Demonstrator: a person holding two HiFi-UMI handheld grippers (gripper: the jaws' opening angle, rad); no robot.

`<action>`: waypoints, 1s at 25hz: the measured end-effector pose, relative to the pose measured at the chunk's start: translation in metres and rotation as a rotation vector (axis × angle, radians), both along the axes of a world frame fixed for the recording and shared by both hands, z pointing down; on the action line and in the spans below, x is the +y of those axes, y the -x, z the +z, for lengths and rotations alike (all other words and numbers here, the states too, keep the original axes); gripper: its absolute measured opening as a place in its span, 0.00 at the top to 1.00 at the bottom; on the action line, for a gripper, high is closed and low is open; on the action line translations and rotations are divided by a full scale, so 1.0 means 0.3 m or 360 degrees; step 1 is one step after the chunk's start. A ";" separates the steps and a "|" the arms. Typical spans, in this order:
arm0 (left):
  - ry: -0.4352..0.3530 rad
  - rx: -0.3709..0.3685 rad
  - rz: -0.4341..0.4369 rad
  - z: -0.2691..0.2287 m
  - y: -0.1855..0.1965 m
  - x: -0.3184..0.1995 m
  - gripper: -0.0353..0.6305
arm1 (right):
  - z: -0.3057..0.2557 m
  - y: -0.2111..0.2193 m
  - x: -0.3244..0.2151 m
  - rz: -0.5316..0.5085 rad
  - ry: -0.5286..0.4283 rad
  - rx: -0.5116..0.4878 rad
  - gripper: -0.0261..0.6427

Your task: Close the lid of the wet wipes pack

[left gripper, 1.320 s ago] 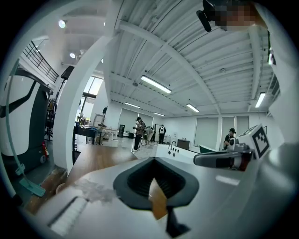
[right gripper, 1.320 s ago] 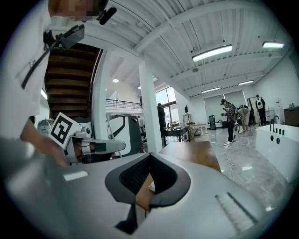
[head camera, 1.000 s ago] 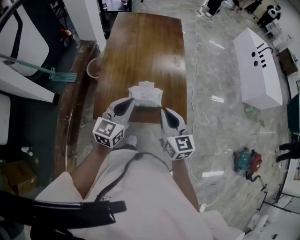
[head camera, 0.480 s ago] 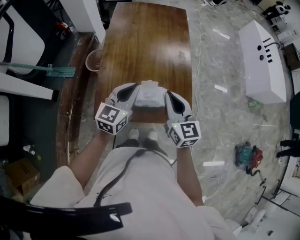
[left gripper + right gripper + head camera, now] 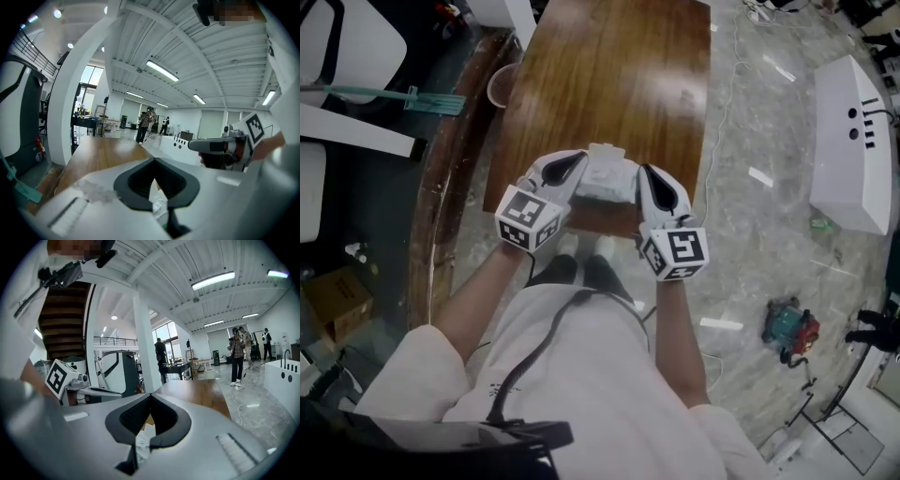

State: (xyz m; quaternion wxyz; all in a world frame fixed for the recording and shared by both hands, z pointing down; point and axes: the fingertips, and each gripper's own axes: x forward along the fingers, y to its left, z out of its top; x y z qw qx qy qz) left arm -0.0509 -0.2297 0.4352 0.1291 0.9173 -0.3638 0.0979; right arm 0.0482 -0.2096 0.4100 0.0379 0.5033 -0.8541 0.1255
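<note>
Looking steeply down, the head view shows a long wooden table, glossy and brown, bare but for the wet wipes pack. The pack lies at the table's near end, close to the edge and in front of the person.

The left gripper and the right gripper flank the pack, one at each end and both angled inward. In the left gripper view the tongs are pressed together at the tips. White crinkled film from the pack shows through the opening behind them, with wood beside it. The right gripper view shows the same, with tips closed and printed white film in the opening. Whether either tool touches the pack cannot be told.

Around the table runs a pale, marble-patterned floor, crossed by a thin cable. On the floor stand a white box with black marks and a small teal and red device. A pinkish cup sits beside the table's left edge.

The gripper views show a large hall with a white ribbed ceiling, strip lights and a white column. Standing people are visible in the distance.
</note>
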 end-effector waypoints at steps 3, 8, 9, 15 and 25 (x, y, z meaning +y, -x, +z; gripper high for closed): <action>0.0023 -0.0032 0.0000 0.042 -0.010 0.001 0.94 | 0.039 -0.016 -0.013 -0.0056 0.0031 -0.0019 0.95; 0.0090 -0.0088 -0.0038 0.136 -0.019 -0.014 0.94 | 0.143 -0.047 -0.021 -0.0112 0.0110 -0.0045 0.95; 0.0100 -0.0093 -0.0048 0.153 -0.020 -0.024 0.94 | 0.162 -0.053 -0.025 -0.0116 0.0122 -0.0047 0.95; 0.0126 -0.0151 -0.0067 0.246 -0.033 -0.072 0.94 | 0.259 -0.082 -0.035 -0.0124 0.0183 -0.0060 0.95; 0.0216 -0.0218 -0.0020 0.385 -0.039 -0.124 0.83 | 0.344 -0.097 -0.019 -0.0138 0.0257 -0.0070 0.95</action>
